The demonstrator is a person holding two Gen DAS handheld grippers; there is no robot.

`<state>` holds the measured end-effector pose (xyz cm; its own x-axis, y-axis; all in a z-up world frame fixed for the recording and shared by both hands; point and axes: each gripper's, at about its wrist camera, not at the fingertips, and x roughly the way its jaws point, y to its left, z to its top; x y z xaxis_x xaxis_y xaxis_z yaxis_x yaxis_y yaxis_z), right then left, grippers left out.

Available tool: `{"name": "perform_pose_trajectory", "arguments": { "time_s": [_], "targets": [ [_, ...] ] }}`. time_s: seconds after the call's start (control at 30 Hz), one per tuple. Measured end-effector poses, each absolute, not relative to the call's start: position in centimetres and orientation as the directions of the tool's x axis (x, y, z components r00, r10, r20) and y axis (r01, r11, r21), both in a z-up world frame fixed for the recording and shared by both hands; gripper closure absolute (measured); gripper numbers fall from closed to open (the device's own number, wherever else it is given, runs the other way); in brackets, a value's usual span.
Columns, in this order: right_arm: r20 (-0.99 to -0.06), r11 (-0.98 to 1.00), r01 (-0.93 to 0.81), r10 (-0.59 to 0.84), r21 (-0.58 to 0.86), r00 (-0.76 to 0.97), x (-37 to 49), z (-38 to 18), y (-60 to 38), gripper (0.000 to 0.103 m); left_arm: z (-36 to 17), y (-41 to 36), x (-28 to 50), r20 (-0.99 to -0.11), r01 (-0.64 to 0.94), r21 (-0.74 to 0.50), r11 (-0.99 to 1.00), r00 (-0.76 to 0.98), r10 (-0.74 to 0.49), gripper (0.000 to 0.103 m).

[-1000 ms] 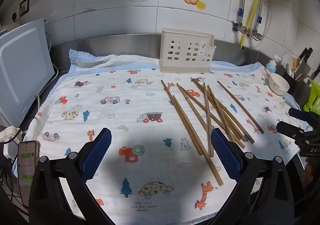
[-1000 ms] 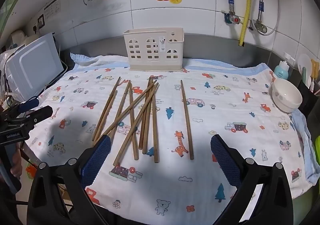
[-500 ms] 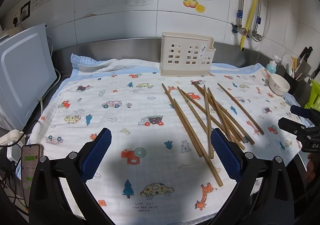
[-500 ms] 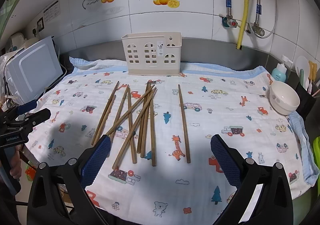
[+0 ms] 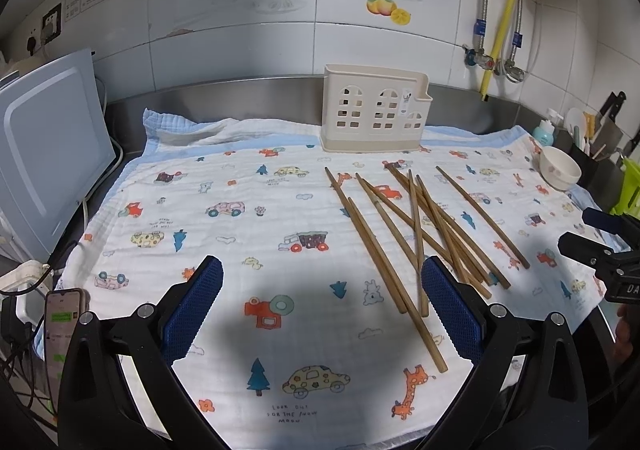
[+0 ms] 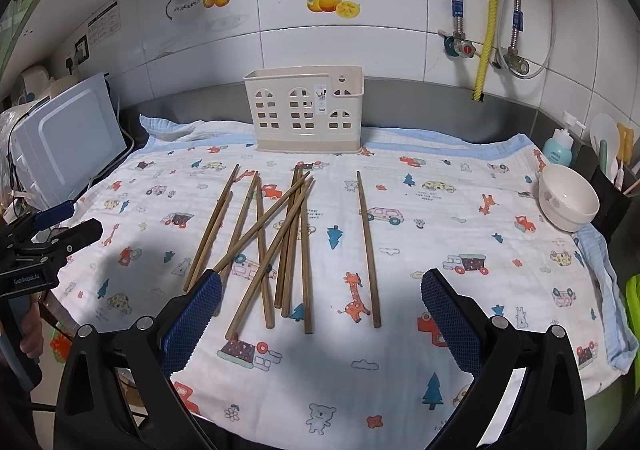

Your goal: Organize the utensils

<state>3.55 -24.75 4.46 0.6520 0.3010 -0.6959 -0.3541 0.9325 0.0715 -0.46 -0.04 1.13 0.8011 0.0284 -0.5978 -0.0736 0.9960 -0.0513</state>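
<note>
Several brown wooden chopsticks (image 5: 416, 234) lie scattered on a printed cloth (image 5: 240, 234), also in the right wrist view (image 6: 280, 242). One chopstick (image 6: 367, 246) lies apart to the right. A cream plastic utensil holder (image 5: 374, 110) stands upright at the back by the wall, and shows in the right wrist view (image 6: 304, 110). My left gripper (image 5: 320, 310) is open and empty above the cloth's front edge, left of the chopsticks. My right gripper (image 6: 320, 314) is open and empty, just in front of the chopsticks' near ends.
A white bowl (image 6: 568, 198) sits on the cloth's right edge, with a soap bottle (image 6: 560, 148) behind it. A white appliance (image 5: 44, 170) stands at the left. A phone (image 5: 62, 326) sits at the front left. Pipes (image 6: 486, 14) run down the tiled wall.
Both grippers have risen and tilted up slightly, so more of the wall shows. Both stay open. The chopsticks and holder have not moved.
</note>
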Motion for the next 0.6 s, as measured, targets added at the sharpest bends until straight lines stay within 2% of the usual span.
{"name": "perform_pose_trajectory", "arguments": {
  "time_s": [0.6],
  "targets": [
    [-0.694,0.932,-0.354,0.302,0.072,0.654,3.61,4.39,-24.58,0.006,1.05,0.18,-0.47,-0.599,-0.075,-0.048,0.996,0.8,0.032,0.005]
  ]
}}
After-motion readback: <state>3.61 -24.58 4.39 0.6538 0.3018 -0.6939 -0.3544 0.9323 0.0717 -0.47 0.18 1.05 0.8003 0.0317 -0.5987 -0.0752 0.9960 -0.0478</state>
